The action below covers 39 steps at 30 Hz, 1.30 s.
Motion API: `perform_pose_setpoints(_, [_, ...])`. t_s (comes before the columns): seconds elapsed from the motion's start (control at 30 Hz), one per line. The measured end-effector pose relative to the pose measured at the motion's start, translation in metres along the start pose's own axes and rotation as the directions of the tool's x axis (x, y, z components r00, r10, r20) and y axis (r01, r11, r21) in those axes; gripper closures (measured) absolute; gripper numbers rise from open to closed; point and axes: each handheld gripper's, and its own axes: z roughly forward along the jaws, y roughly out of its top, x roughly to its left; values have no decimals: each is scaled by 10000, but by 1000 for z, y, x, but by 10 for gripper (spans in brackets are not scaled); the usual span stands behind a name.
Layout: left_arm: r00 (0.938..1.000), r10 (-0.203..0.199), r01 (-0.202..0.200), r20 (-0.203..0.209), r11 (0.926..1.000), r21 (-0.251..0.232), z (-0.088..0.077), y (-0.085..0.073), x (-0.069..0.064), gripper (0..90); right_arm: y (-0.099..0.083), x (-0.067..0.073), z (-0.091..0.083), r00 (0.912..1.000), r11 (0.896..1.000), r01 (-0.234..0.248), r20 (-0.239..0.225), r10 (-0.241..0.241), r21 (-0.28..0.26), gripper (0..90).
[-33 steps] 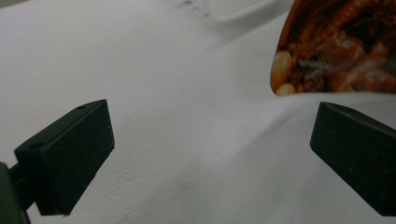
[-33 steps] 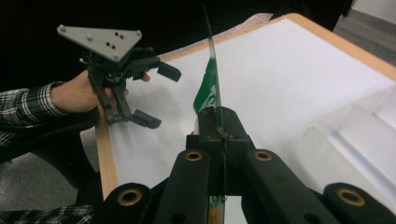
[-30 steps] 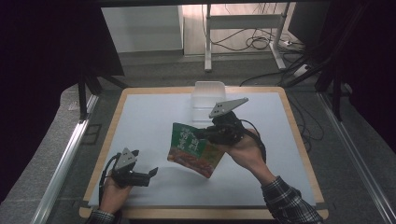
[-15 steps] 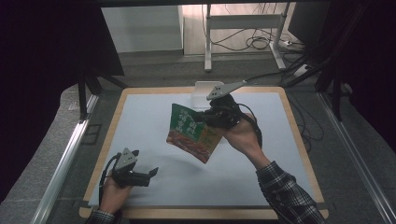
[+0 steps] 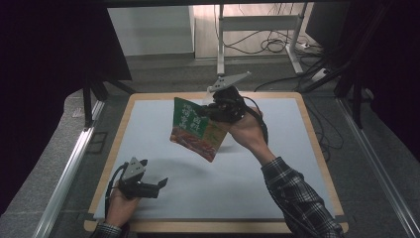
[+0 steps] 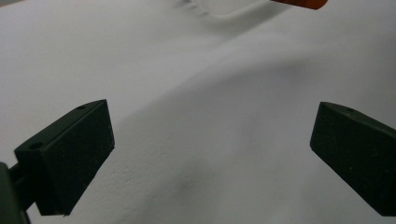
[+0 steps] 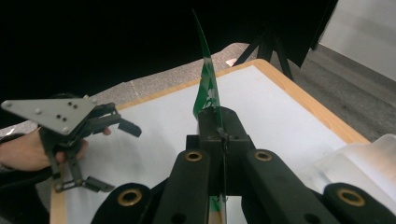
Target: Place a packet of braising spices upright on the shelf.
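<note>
Green food pouch (image 5: 195, 128), printed with pale characters above and a red picture of a dish below, hangs in the air over the far middle of the table (image 5: 148, 124), tilted so its lower corner points down toward the white surface; its shadow lies on the table just beneath and to the right; the right tongs (image 5: 214, 111) are clamped on the pouch's upper right edge, with the grey three-cornered plate (image 5: 229, 81) standing above them and the person's right hand (image 5: 247, 130) behind, the checked sleeve (image 5: 297, 198) running back to the bottom edge; in the right gripper view the jaws are pressed together on the thin edge of the pouch (image 7: 205, 88), which rises upright and edge-on between them; a clear plastic container (image 7: 355, 163) shows at the lower right of that view, resting on the white table top; the left tongs (image 5: 161, 184) sit low over the near left part of the table, held in the left hand (image 5: 119, 206), well apart from the pouch; in the left gripper view the two black jaws stand wide apart with nothing between them but the white table surface (image 6: 210, 140), and an orange-red scrap of the pouch's lower part (image 6: 299, 3) shows at the top edge; the table has a light wooden rim (image 5: 317, 148) around its white top.
</note>
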Motion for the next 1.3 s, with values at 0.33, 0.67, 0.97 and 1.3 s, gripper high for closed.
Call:
perform_pose_setpoints(0.33, [10000,-34,34,15,10000,-74,-1,0,1,0,23,-13,14,9996,9996,82,254,-74,-288,893])
perform_pose_setpoints(0.67, [10000,-21,21,73,10000,-35,-1,0,1,0,40,-30,25,9987,9978,22,506,11,-658,894])
perform_pose_setpoints(0.97, [10000,-44,44,75,10000,-45,-1,0,0,0,57,-46,38,9950,9966,87,1001,-5,-814,894])
perform_pose_setpoints(1.3, [10000,-14,14,74,10000,-32,0,0,-1,0,42,-63,35,9907,9985,-5,1361,80,-548,893])
